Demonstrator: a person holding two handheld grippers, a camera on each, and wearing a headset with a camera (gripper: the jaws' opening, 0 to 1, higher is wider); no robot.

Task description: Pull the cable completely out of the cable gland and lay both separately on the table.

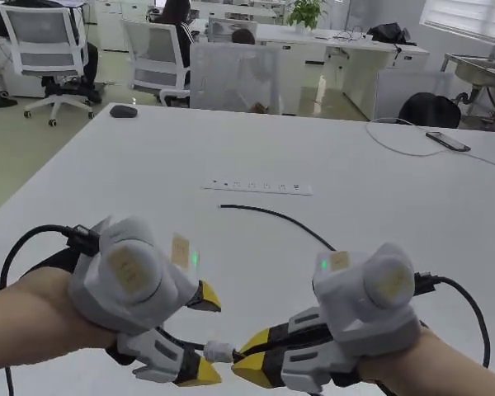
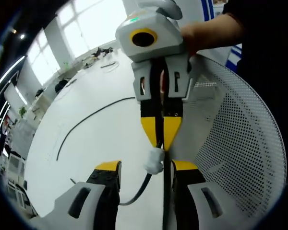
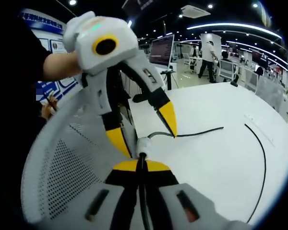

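White plastic shows at the cable gland (image 1: 217, 352), which is seen low in the head view, over the white table (image 1: 148, 181) and between two grippers pointed at each other. The jaws of the left gripper (image 1: 206, 338) are spread wide, and the gland is found between them, close against the tip of one jaw; whether that jaw is touched cannot be told. The jaws of the right gripper (image 1: 247, 356) are pressed together on the black cable (image 1: 280, 216) just beside the gland, and in the right gripper view the cable is seen running down between the closed yellow tips. The cable is threaded through the gland. A shorter length is seen leaving it on the left gripper's side and ending on the table, while the longer length is laid across the tabletop in a wide curve behind the right gripper. A flat white strip (image 1: 256, 187) is laid further back on the table, with a dark mouse (image 1: 124, 110) near the far left edge and a phone (image 1: 447, 141) at the far right. A white perforated chair back (image 2: 240, 124) is seen beside the grippers in the left gripper view.
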